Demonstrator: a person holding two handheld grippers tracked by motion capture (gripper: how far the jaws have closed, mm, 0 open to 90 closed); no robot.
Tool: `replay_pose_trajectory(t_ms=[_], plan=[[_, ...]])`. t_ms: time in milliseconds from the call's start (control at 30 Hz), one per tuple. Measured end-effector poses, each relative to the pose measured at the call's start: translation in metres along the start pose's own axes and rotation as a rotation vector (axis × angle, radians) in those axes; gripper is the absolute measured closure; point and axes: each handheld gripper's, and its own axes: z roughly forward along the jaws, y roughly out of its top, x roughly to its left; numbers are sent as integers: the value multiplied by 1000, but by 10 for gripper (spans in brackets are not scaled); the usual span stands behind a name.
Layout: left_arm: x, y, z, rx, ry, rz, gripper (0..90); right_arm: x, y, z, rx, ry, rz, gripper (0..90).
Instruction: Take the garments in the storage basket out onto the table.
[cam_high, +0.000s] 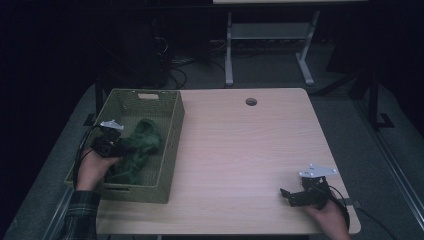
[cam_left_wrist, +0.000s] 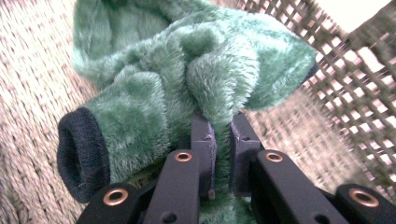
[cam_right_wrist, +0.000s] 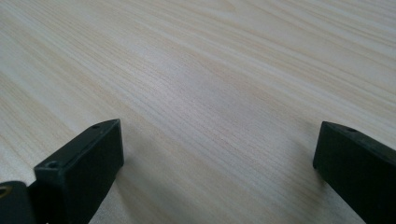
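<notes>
A fluffy green garment (cam_high: 139, 144) with a dark cuff (cam_left_wrist: 81, 154) lies bunched in the woven basket (cam_high: 172, 150) at the table's left. My left gripper (cam_high: 119, 145) reaches into the basket from its left side. In the left gripper view its jaws pinch a fold of the green garment (cam_left_wrist: 205, 70), so my left gripper (cam_left_wrist: 223, 135) is shut on it. Near the table's front right corner my right gripper (cam_high: 286, 196) rests low over the wood and points left. Its jaws stand wide apart in the right gripper view, with nothing in my right gripper (cam_right_wrist: 217, 154) but bare tabletop (cam_right_wrist: 201, 84).
The light wooden table (cam_high: 240, 150) has a round cable hole (cam_high: 251, 102) near its far edge. Behind the table stand a white desk frame (cam_high: 270, 45) and loose cables on a dark floor. The basket's mesh wall (cam_left_wrist: 355, 79) rises close behind the garment.
</notes>
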Motion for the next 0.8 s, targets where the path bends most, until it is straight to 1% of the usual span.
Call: replay_pose_trajectory(t_ms=[33,67,100,200,267,300,333,367,433,533,600,633,667,800], plan=[[-1,1,-3,-13,-1,2,828,0,0,0,0,0,0,14],[-1,1,-3,-13,-1,2,828,0,0,0,0,0,0,14],[-3,4,-9,-37,-2,6,829,0,0,0,0,0,0,14],[-6,10,-19,-75,5,14,829,0,0,0,0,0,0,14],[-7,13,-25,-103,4,6,829,0,0,0,0,0,0,14],[-7,13,-25,-103,4,6,829,0,0,0,0,0,0,14],[-8,17,-31,-133,-2,3,829,0,0,0,0,0,0,14],[-9,18,-33,-140,-2,5,829,0,0,0,0,0,0,14],[-11,22,-39,-170,-8,0,832,0,0,0,0,0,0,14],[-15,28,-46,-201,-15,2,833,0,0,0,0,0,0,14],[-18,33,-50,-216,-13,6,833,0,0,0,0,0,0,14],[-18,33,-50,-216,-13,6,833,0,0,0,0,0,0,14],[-20,37,-55,-227,-12,19,833,0,0,0,0,0,0,14],[-24,47,-66,-269,-22,28,834,0,0,0,0,0,0,14]])
